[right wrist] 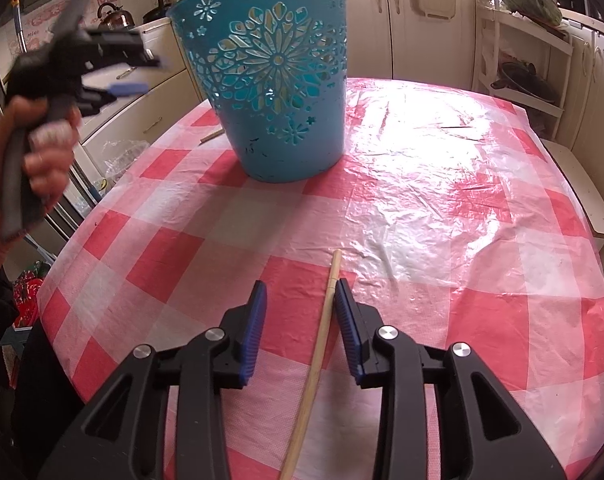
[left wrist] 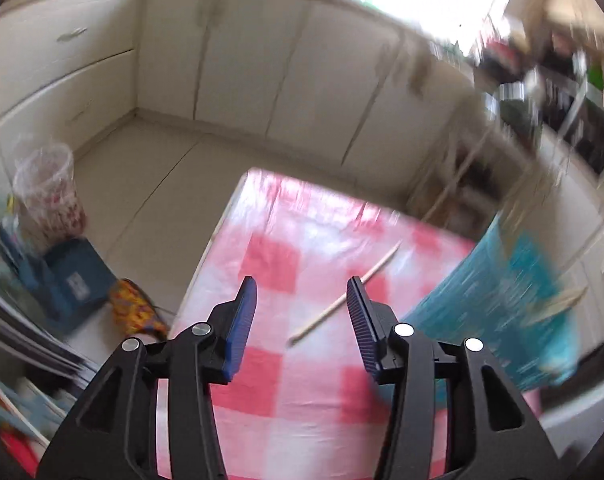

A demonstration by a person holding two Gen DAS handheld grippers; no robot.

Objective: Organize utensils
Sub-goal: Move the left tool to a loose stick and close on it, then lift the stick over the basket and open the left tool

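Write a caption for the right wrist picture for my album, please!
Right gripper open around a chopstick lying on the checked tablecloth, blue basket behind.

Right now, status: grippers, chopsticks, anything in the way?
Left gripper open, empty, above a chopstick. Right gripper open around another chopstick, not clamped. Blue basket upright on the table. Nothing in the way.
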